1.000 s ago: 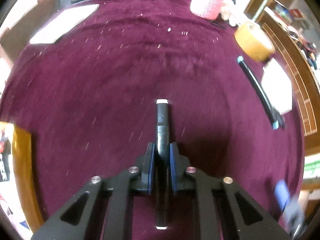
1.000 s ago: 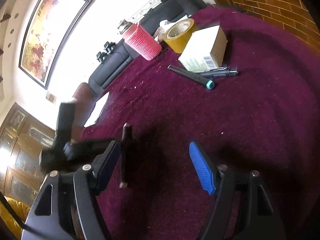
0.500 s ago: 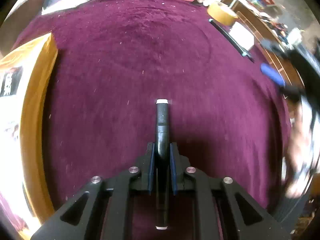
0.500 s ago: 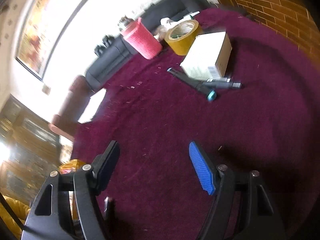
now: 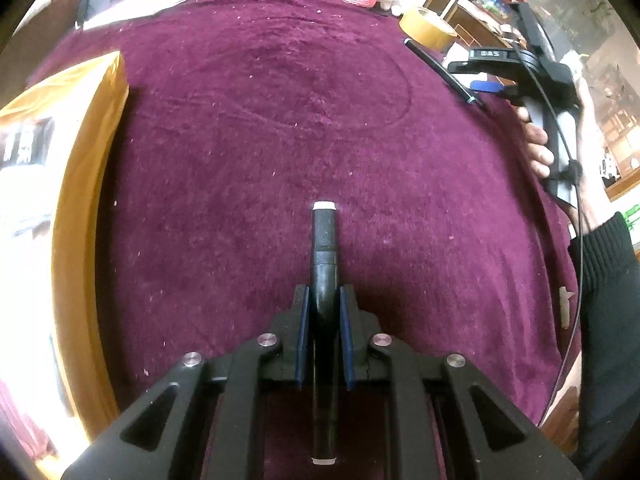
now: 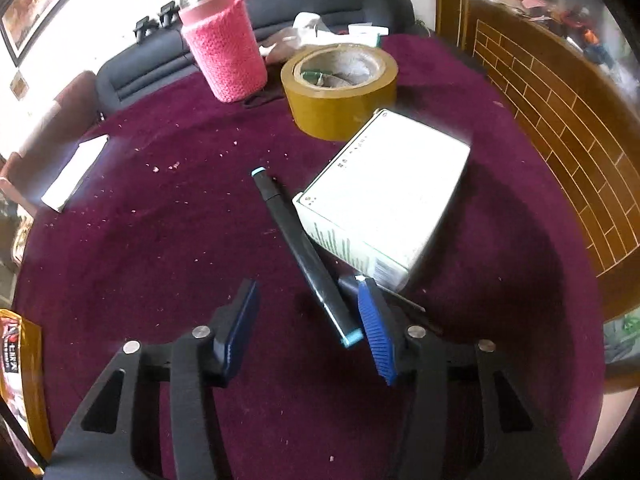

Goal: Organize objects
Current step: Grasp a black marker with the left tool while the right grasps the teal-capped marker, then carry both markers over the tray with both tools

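Fuzzy maroon cloth [image 5: 256,152], glossy tape [image 6: 344,96]

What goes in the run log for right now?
left tongs: shut on white-capped black marker | right tongs: closing around teal-capped black marker

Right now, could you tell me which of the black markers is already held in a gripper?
The white-capped marker is clamped in the left gripper. The teal-capped marker lies on the cloth beside the white box, between the closing right gripper's jaws, not gripped.

Left tongs [image 5: 324,320] clamp a black marker [image 5: 324,248] above maroon cloth [image 5: 260,140], beside a yellow box [image 5: 88,168].
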`<state>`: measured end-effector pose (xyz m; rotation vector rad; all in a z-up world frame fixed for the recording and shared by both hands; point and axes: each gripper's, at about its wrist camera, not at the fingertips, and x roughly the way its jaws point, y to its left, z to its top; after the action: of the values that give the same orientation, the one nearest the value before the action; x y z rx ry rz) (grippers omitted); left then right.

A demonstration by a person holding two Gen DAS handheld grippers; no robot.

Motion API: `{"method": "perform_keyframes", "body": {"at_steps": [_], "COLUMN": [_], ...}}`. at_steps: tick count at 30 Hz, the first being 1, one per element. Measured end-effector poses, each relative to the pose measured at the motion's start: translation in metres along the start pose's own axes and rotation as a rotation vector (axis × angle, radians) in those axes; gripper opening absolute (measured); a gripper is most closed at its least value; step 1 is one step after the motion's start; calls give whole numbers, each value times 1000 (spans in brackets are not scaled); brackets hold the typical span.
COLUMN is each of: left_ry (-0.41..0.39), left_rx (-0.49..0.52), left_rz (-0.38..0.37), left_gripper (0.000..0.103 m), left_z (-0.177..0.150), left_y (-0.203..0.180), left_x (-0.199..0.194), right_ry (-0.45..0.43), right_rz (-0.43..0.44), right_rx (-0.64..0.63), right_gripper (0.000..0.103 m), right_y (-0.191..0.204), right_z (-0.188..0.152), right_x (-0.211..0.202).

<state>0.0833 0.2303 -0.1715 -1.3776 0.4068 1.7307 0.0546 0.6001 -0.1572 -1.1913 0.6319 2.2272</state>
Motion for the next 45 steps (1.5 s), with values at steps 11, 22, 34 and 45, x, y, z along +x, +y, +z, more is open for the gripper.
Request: {"method": "perform_keyframes", "body": {"at_steps": [11,22,34,45], "left_ry": [11,-3,-41,-207], "left_rx": [-3,-45,-69,-176], "left_rz": [-7,-32,-112,-146], "left_gripper": [12,12,12,12], "left_z": [-3,-24,-55,-56], "left_y": [6,29,38,102], "left_x": [-1,-17,-58,-162], "right_ry": [58,96,121,-6], "right_rz": [4,169,460,587], "right_rx": [-26,125,189,20], "right_gripper": [21,12,12,13], "right_y": [15,43,109,208], "right_z": [5,-83,-248,-264], "right_x": [23,-21,-97,-172]}}
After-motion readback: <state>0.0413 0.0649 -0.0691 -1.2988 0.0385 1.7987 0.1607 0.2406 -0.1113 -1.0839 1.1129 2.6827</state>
